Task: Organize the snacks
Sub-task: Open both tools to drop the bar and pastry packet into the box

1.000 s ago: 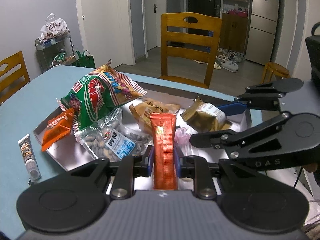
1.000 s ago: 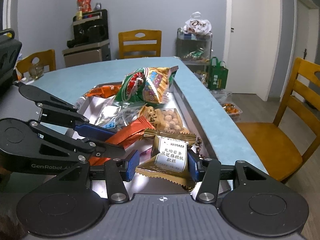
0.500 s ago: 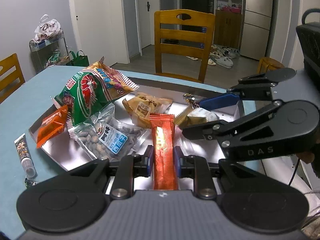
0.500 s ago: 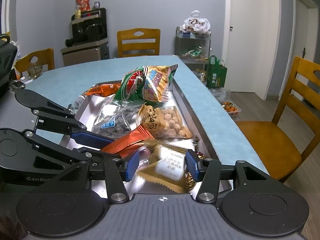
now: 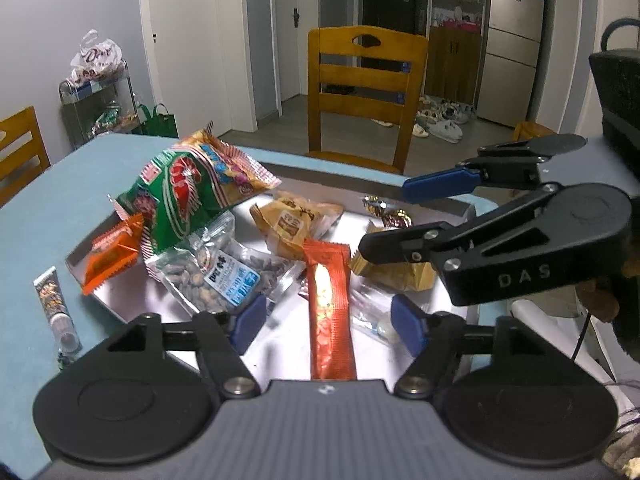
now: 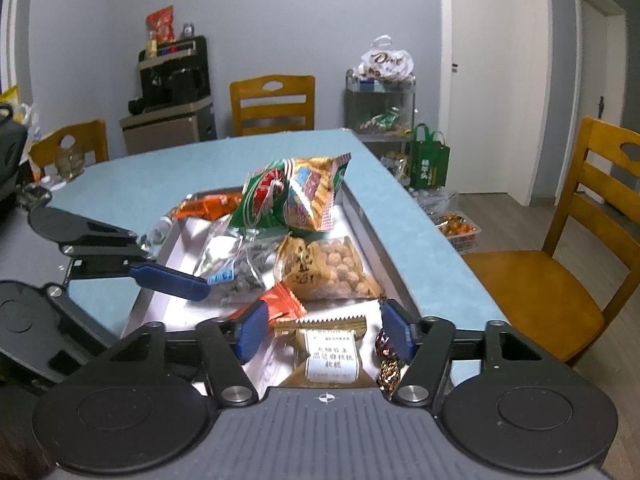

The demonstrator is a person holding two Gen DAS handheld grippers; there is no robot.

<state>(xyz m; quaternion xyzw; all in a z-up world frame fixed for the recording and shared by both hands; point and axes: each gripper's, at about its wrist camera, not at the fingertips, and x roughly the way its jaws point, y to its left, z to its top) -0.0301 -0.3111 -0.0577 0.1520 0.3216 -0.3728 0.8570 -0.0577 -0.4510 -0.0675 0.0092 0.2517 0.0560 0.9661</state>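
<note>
A metal tray [image 5: 372, 188] on the blue table holds several snacks: a green and yellow chip bag [image 5: 188, 196], a clear seed bag [image 5: 220, 272], an orange packet [image 5: 110, 256] and a tan nut bag [image 5: 294, 224]. My left gripper [image 5: 329, 320] is open, and a long orange stick pack [image 5: 330, 308] lies in the tray between its fingers. My right gripper [image 6: 322, 334] is open over a gold cake packet [image 6: 330, 354], which lies in the tray [image 6: 168, 300]. The right gripper also shows in the left wrist view [image 5: 416, 224], and the left gripper in the right wrist view [image 6: 184, 284].
A small tube [image 5: 56, 312] lies on the table left of the tray. Wrapped candies [image 6: 386, 356] sit by my right finger. Wooden chairs [image 5: 366, 96] [image 6: 560, 240] stand at the table's edges. A wire rack [image 6: 380, 112] with bags stands beyond.
Both grippers have opened. The orange stick pack and the gold cake packet were let go and now lie in the tray.
</note>
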